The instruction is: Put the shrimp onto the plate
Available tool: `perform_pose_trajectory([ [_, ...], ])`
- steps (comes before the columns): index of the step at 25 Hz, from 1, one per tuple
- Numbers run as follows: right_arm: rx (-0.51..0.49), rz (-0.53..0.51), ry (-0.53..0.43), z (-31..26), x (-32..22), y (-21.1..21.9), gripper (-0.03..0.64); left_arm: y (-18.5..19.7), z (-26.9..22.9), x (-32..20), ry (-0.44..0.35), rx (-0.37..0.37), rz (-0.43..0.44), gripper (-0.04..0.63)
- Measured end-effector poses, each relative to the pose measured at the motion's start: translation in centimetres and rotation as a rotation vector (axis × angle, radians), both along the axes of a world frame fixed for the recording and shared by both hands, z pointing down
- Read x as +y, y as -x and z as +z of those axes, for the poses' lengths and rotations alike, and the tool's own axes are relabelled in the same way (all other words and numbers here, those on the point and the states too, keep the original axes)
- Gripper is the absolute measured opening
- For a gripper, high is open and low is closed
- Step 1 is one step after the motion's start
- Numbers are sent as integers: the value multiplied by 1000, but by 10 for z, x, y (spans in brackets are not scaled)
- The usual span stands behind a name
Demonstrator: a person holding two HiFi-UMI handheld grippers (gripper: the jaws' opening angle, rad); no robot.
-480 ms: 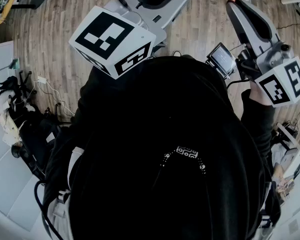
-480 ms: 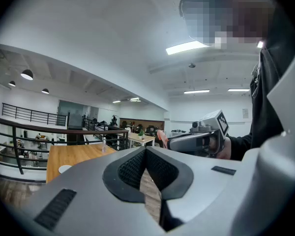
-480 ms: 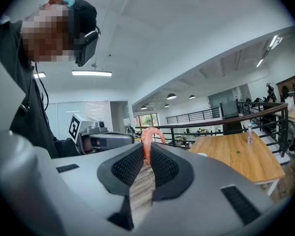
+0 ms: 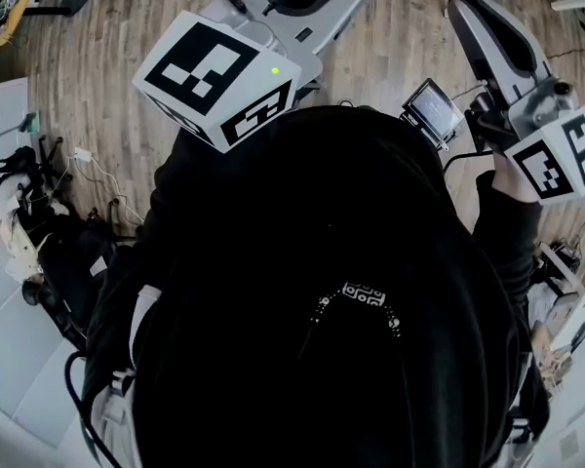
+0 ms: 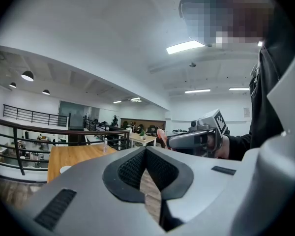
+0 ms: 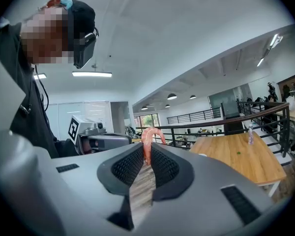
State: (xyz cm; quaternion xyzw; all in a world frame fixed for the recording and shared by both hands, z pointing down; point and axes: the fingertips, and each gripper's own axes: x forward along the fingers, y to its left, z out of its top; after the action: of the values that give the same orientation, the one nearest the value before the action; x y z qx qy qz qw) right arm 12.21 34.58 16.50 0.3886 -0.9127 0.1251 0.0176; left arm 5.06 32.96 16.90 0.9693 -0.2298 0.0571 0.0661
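The shrimp (image 6: pixel 148 137) sits in the right gripper (image 6: pixel 146 150), the left gripper (image 5: pixel 145 150) beside it, a table (image 6: pixel 243 157) beyond.

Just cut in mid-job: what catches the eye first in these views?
The pink shrimp pinched between the fingers of the right gripper, dead centre of its view. In the head view, the black-and-white marker cube on the left gripper sits upper left, above the person's black top; that gripper is shut and empty.

Bright ceiling strip lights (image 5: pixel 185 46); heavy fisheye bending; dark vignetted corners.
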Motion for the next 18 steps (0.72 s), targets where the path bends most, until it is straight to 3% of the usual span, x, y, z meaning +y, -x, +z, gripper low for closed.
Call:
perform_pose_trajectory([
  [8, -15, -15, -4, -3, -9, -2, 58, 12, -4, -12, -3, 10, -57, -2],
  [18, -46, -23, -7, -1, -15, -35, 58, -26, -3, -7, 11, 20, -18, 0],
])
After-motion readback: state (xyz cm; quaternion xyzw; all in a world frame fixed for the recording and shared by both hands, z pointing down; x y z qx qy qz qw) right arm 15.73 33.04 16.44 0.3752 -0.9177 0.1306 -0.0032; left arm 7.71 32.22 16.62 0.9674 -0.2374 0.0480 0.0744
